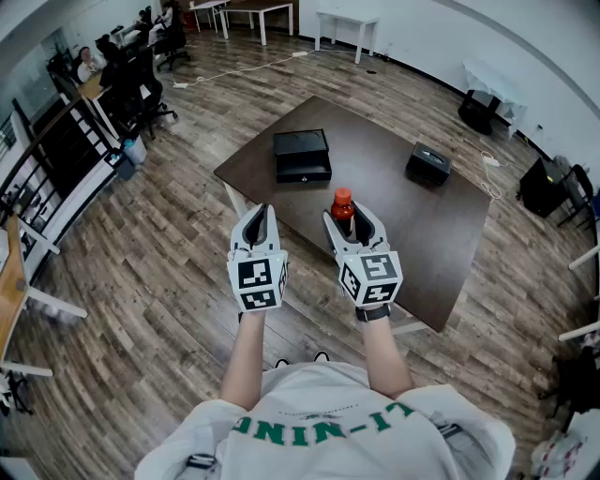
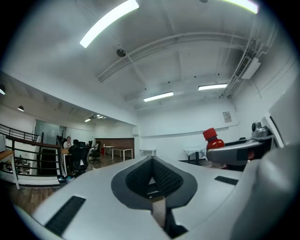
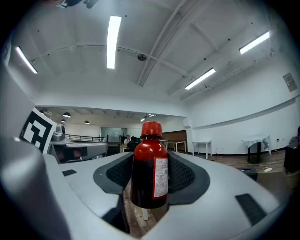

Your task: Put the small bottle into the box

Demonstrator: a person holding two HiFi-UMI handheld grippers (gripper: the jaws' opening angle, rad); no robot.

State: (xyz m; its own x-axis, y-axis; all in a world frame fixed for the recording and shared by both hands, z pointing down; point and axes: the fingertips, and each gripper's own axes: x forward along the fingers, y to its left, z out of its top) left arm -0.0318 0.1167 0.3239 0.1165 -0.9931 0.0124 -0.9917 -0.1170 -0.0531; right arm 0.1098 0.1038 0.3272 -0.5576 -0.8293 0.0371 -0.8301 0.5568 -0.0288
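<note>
The small bottle (image 1: 343,204) is dark red with a red cap and a white label. It stands upright between the jaws of my right gripper (image 1: 344,212), which is shut on it, and is lifted off the table. In the right gripper view the bottle (image 3: 150,171) fills the gap between the dark pads. My left gripper (image 1: 258,214) hangs beside it to the left, shut and empty, its tips meeting (image 2: 152,161). From the left gripper view the bottle (image 2: 213,139) shows at the right. The open black box (image 1: 302,155) lies on the far left part of the dark brown table (image 1: 450,234), ahead of both grippers.
A second, closed black box (image 1: 428,164) sits on the table's far right. Wooden floor surrounds the table. Office chairs and desks with seated people (image 1: 131,66) stand at the far left, by a railing (image 1: 37,178). White tables (image 1: 347,23) line the back wall.
</note>
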